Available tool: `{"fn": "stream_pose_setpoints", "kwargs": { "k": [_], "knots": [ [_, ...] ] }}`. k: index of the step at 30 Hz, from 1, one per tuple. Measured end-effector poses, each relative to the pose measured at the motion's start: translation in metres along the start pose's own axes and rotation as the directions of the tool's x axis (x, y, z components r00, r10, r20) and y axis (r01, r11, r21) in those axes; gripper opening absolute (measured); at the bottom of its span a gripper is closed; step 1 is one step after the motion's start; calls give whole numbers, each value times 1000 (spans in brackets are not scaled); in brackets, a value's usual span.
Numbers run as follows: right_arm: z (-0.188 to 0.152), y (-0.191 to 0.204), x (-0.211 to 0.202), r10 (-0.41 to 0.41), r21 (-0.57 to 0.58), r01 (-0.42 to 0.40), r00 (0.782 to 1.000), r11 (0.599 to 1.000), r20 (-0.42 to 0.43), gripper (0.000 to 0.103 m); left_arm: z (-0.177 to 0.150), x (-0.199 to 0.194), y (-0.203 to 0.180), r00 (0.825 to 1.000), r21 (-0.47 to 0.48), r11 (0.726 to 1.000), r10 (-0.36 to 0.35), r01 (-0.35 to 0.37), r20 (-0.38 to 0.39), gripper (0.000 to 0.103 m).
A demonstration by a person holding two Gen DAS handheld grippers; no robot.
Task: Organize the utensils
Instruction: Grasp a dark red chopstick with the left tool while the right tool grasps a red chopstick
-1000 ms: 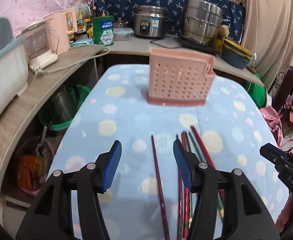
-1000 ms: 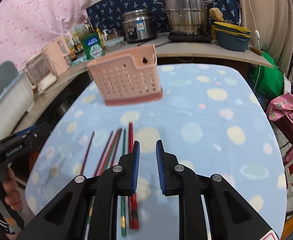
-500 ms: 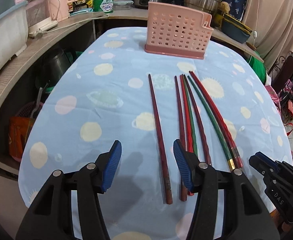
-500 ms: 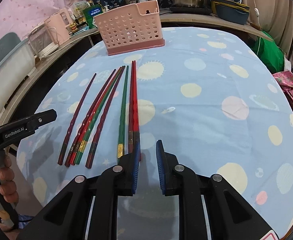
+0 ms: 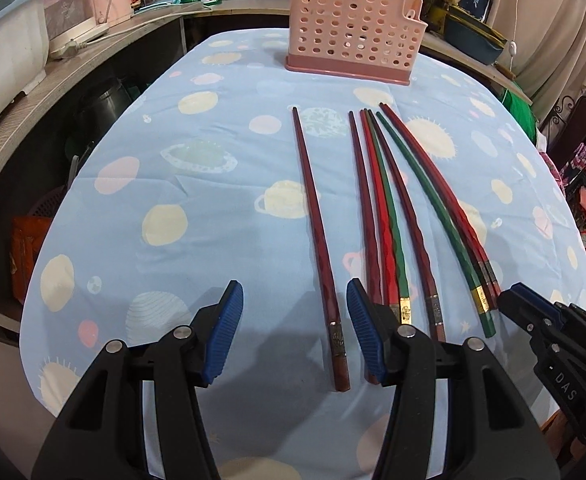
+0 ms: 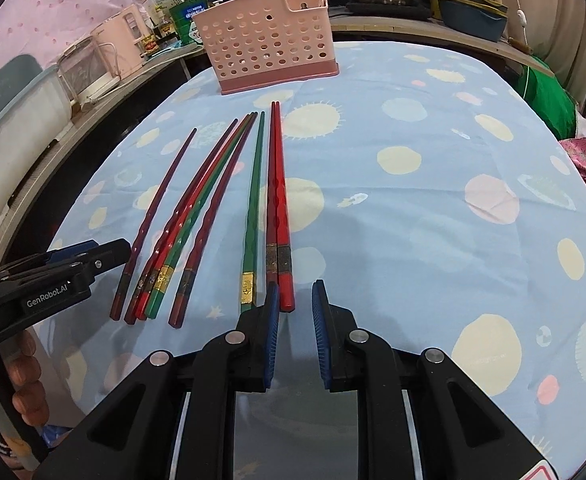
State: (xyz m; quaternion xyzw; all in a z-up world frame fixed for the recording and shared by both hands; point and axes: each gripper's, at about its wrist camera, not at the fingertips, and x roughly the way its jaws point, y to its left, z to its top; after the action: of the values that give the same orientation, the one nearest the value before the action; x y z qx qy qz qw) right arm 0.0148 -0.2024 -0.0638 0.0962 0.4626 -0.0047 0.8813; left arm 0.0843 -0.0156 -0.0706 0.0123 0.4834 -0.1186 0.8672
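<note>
Both tools had dropped toward the chopsticks on the surface, left tool open, right tool narrowly parted and seemingly empty, nothing yet grasped.

Seven chopsticks side by side on spotted tablecloth, pink holder behind.

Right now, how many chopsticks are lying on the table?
7, none seemingly hidden: one dark red chopstick alone at left, a middle group of four, and a green and red pair on the right, near the right gripper.
</note>
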Motion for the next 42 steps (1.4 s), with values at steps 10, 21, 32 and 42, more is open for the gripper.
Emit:
{"fn": "stream_pose_setpoints", "kwargs": {
  "k": [10, 21, 32, 42],
  "knots": [
    [0, 0, 4, -7, -4, 7, 1000, 1000, -1, 18, -6, 6, -3, 1000, 13, 1000, -1, 1, -14, 51],
    [-1, -4, 4, -10, 3, 10, 1000, 1000, 5, 9, -22, -4, -6, 1000, 46, 999, -3, 4, -15, 49],
    [-3, -4, 2, -5, -3, 5, 1000, 1000, 2, 8, -24, -6, -2, 997, 14, 997, -70, 71, -32, 7],
    [3, -6, -20, 13, 19, -14, 998, 1000, 61, 8, -18, -23, 2, 996, -5, 996, -85, 85, -5, 7]
  ]
}}
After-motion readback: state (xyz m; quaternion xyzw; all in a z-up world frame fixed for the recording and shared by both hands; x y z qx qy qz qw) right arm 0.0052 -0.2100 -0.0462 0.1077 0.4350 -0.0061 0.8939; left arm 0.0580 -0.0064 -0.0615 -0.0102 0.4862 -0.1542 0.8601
